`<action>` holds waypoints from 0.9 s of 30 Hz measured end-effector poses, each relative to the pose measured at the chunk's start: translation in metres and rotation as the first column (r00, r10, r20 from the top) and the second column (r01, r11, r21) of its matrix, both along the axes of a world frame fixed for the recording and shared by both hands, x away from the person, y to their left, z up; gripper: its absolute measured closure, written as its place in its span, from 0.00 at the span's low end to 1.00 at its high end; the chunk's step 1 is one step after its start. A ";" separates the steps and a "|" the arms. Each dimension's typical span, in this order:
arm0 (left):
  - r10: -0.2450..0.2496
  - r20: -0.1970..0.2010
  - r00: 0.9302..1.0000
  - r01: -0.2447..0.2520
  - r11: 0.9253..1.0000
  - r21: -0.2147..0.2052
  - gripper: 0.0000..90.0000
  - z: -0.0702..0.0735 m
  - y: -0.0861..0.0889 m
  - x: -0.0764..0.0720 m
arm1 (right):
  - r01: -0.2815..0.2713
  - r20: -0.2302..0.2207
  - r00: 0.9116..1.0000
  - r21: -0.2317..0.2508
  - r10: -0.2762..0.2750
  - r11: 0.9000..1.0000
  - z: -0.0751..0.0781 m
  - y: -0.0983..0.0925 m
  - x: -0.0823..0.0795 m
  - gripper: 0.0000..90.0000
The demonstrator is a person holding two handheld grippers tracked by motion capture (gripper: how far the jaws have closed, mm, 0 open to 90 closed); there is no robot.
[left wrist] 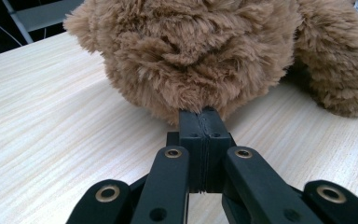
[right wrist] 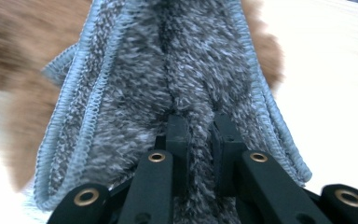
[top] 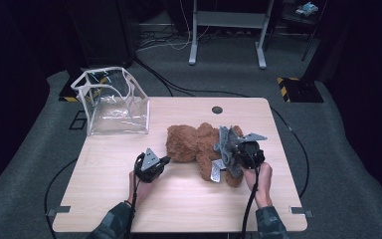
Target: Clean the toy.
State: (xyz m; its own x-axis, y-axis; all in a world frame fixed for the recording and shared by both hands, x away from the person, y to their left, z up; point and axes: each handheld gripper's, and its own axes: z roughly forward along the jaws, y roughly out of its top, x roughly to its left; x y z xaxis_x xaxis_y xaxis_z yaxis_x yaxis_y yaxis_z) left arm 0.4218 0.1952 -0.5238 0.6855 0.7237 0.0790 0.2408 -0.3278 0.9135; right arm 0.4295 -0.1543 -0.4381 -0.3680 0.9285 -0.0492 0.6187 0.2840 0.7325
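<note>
Left gripper view gives us the left tool (left wrist: 204,122) with its jaws pressed flat together, the tips pushed into the fur at the lower edge of the brown teddy bear (left wrist: 200,51); whether a tuft is caught between them we cannot tell. Right gripper view gives us the right tool (right wrist: 200,126) nearly closed on a fold of grey knitted cloth (right wrist: 168,70), the fabric bunched between the two jaws and spreading out beyond them, with brown fur blurred on either side.

From the high view we get what neither close view offers: the layout. The left tool (top: 163,160) lies low on the counter (top: 119,199), its tip against the bear's head end. The right tool (top: 235,152) sits over the bear's (top: 189,142) body, gripping the cloth (top: 225,142) that drapes across the torso. The bear lies on its back in the middle of the counter, slightly to the right of centre.

Farther out, a clear plastic bag (top: 113,104) with white trim stands open at the far left corner, well apart from the bear. A small dark grommet hole (top: 217,109) marks the far edge. The cloth and the right tool's body cover much of the bear's torso from above.
</note>
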 end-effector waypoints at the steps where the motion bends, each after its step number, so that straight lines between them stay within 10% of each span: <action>1: 0.000 0.000 1.000 0.000 1.000 0.001 0.99 0.000 0.000 0.000 | 0.015 -0.012 1.000 0.008 -0.015 1.000 -0.002 -0.003 0.000 0.89; 10: 0.000 0.000 1.000 0.000 1.000 0.000 0.99 0.000 0.000 0.000 | -0.101 0.074 0.993 0.093 0.094 0.990 0.016 0.020 -0.015 0.89; 16: -0.001 0.002 1.000 0.001 1.000 0.001 0.99 0.000 0.000 0.000 | -0.233 0.089 0.970 0.051 0.228 0.971 0.018 0.081 -0.005 0.89; 19: 0.000 0.001 1.000 0.000 1.000 0.004 0.99 0.000 0.001 0.000 | -0.225 0.058 0.973 0.020 0.224 0.974 0.011 0.095 0.004 0.89; 27: 0.000 0.000 1.000 0.000 1.000 0.001 0.99 0.000 0.000 0.000 | -0.162 0.037 0.986 0.040 0.160 0.986 0.006 0.061 0.002 0.89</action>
State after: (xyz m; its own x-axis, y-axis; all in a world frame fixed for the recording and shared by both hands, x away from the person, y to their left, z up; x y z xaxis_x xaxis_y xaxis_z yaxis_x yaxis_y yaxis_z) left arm 0.4218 0.1955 -0.5238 0.6858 0.7234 0.0794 0.2407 -0.3285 0.9133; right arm 0.4317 -0.0931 -0.4323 -0.5116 0.8589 -0.0250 0.5427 0.3455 0.7656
